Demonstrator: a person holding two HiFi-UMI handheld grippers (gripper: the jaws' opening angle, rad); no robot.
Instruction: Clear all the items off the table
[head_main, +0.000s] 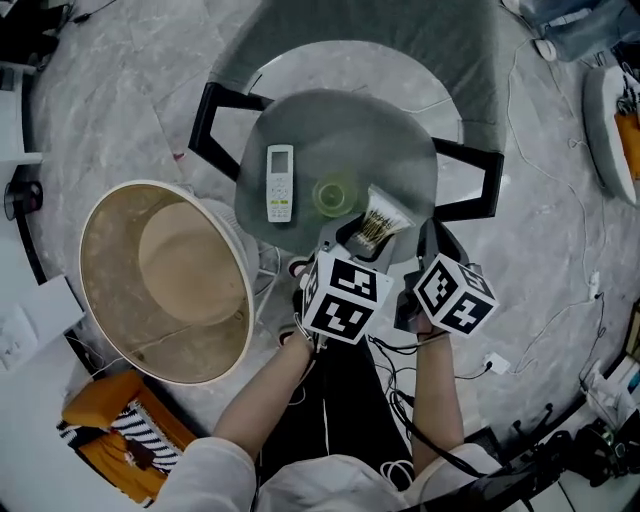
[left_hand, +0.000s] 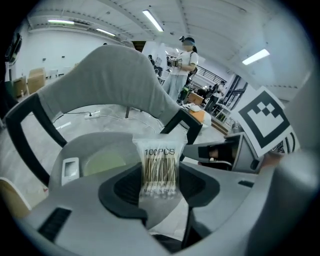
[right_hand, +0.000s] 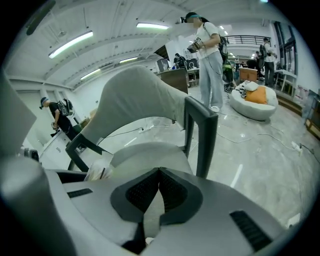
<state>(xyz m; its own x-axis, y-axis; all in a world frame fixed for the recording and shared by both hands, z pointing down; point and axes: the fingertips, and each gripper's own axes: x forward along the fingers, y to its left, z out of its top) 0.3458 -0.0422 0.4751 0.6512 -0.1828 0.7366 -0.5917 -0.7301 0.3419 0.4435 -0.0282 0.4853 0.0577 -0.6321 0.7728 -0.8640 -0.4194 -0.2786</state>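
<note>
Head view: round glass desk (head_main: 385, 140) in the middle, carrying a white remote (head_main: 280, 182) on its left part and a green cup (head_main: 333, 195) just beside it on the right. Over the near right part of the desk, a clear packet of cotton swabs (head_main: 380, 222), clamped in the fingers of the left gripper (head_main: 355, 240). Just to the right, the right gripper (head_main: 428, 240), the two marker cubes (head_main: 345, 297) side by side. Beyond the desk, a grey chair (head_main: 400, 50) with black armrests; near left, a large beige lampshade (head_main: 165, 285) lying on its side, and nearer still an orange cushion (head_main: 110, 420). Left gripper view: fingers pressed on the packet from both sides, packet upright between the pads with "100PCS" printed across its top. Remote and green cup on the desk past the fingers, to the left; grey chair back rising behind them. At the right edge, the marker cube of the right gripper; far off, a person (left_hand: 182, 70) standing. Right gripper view: fingers closed, tips meeting, nothing held between them. Pale desk surface showing past them, the packet peeking in at the left, the chair's back and a black armrest just beyond. Far right, a white beanbag (right_hand: 252, 105) on the floor; several people standing in the hall.
</note>
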